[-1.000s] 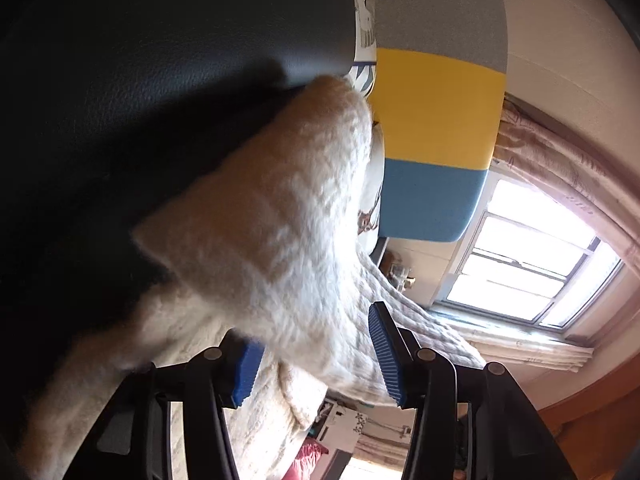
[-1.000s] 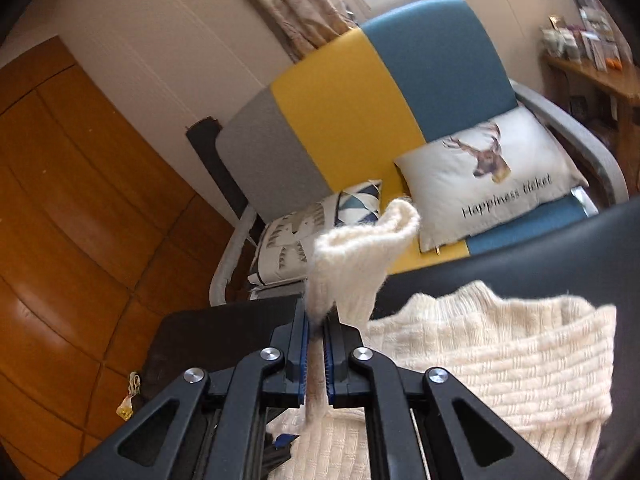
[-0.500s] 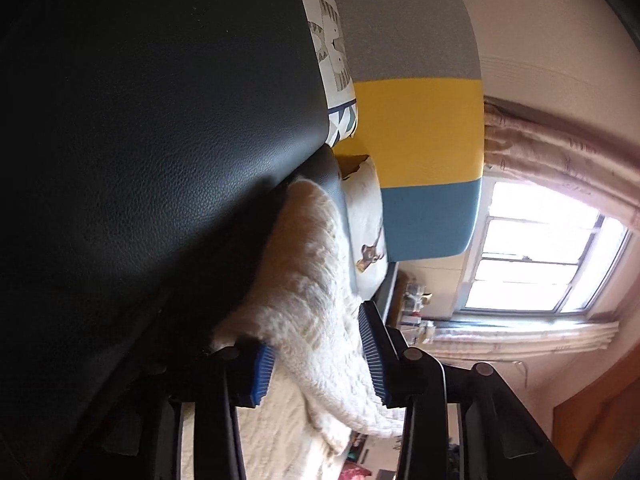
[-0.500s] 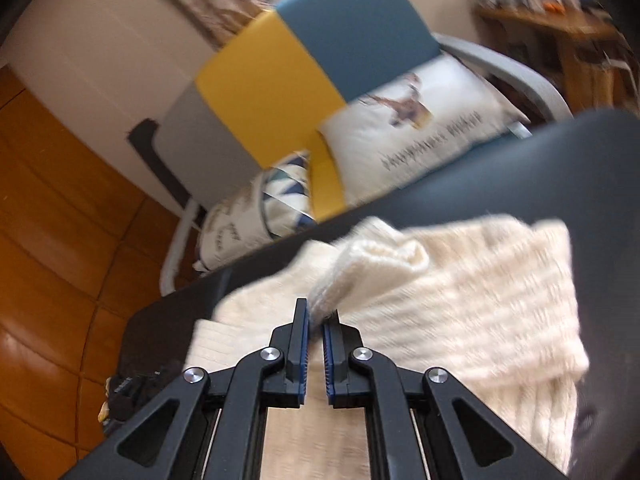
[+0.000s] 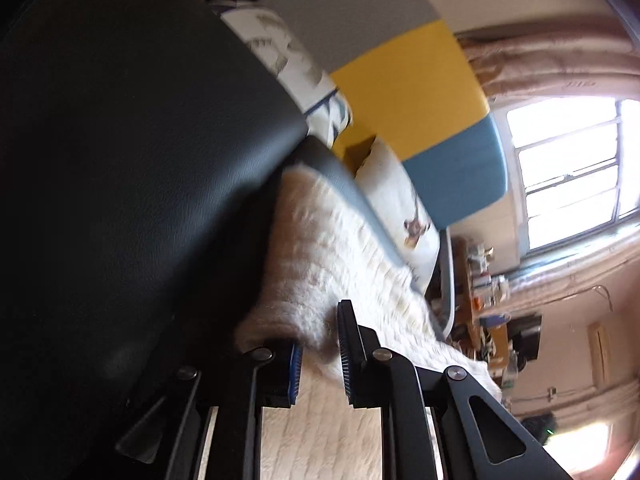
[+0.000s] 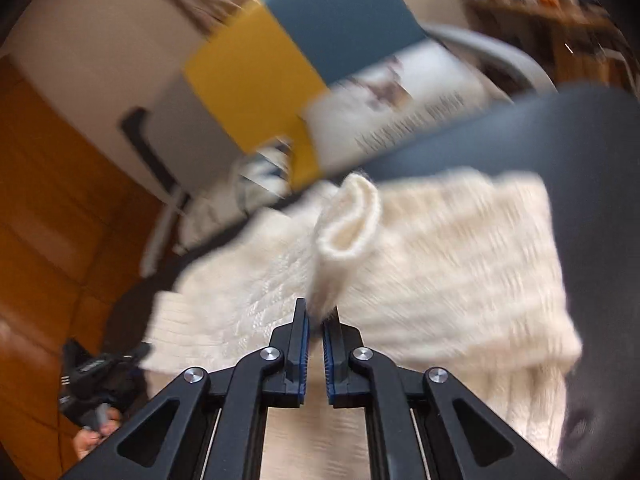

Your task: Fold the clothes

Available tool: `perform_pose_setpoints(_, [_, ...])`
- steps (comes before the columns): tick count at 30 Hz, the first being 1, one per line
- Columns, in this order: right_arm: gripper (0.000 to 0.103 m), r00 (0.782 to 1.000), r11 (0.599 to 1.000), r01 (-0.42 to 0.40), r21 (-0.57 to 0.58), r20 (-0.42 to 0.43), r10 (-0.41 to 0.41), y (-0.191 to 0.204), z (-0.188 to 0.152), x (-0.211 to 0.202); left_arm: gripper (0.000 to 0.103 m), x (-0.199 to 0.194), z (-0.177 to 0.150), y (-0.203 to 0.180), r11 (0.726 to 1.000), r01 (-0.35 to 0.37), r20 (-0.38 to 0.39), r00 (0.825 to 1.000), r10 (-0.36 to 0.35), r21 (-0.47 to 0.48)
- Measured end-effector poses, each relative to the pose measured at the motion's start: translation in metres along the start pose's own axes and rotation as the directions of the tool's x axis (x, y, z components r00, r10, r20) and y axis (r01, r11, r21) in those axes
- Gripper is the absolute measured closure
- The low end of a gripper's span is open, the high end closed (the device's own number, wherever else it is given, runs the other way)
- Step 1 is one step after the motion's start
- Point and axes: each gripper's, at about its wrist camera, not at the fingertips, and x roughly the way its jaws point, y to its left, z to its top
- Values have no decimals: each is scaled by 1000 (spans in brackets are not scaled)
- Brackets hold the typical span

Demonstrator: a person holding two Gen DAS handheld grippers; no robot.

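A cream knit sweater [image 6: 440, 248] lies spread on a dark leather seat [image 6: 592, 152]. My right gripper [image 6: 316, 320] is shut on a sleeve, and the ribbed cuff [image 6: 348, 220] stands up just past its pads, low over the sweater's body. In the left wrist view, my left gripper [image 5: 320, 356] is closing on a bunched edge of the sweater [image 5: 320, 264] beside the seat's dark backrest [image 5: 140, 160]. That fabric fills the gap between the blue pads. In the right wrist view, the left gripper [image 6: 138, 354] is at the sweater's near left corner, with a hand [image 6: 90, 446] below it.
Behind the seat stands a chair with a grey, yellow and blue back [image 6: 280, 52]. It holds a deer-print pillow [image 6: 400, 104] and a patterned pillow [image 5: 296, 64]. A wooden floor [image 6: 48, 208] lies to the left. A window [image 5: 572, 172] and a cluttered shelf [image 5: 488, 300] are at the right.
The right gripper came down with the sleeve, from above the chair's height to just over the sweater. The left gripper's jaws narrowed onto the sweater's edge, and its view rolled.
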Motion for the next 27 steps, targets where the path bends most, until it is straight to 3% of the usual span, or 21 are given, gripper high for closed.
perform_pose_setpoints(2, [98,999,998,26,65,-40,-23,-21,-9,16,86,9,3,0,999,-32,-18,999,31,-6])
perform_pose_setpoints(5, [98,1000,994,-12,105,-19,15,-30,-12,18,87,9,3,9,999,-38,-34,999,37,-22])
perform_pose_setpoints(11, [98,997,1000,-9,20,82,8,-13,2,-2,87,1,-1,-1,999,-32,15,999,32,38])
perform_pose_setpoints(15, [98,997,996,83,19,4,-83,-22,5,17,87,14,-7,-3,998,-49,-31,998,51,35])
perform_pose_setpoints(18, [96,999,996,34,77,-6,-34,-32,-2,22,87,23,-10,-3,991,-116,-45,992,119,70])
perform_pose_setpoints(23, [84,999,983,-41,179,1,41,-44,-2,10,85,17,-7,3,997,-79,-93,992,81,24])
perform_pose_setpoints(27, [83,994,993,94,73,40,-97,-36,-6,-20,73,2,-4,8,999,-2,-138,990,-3,-37])
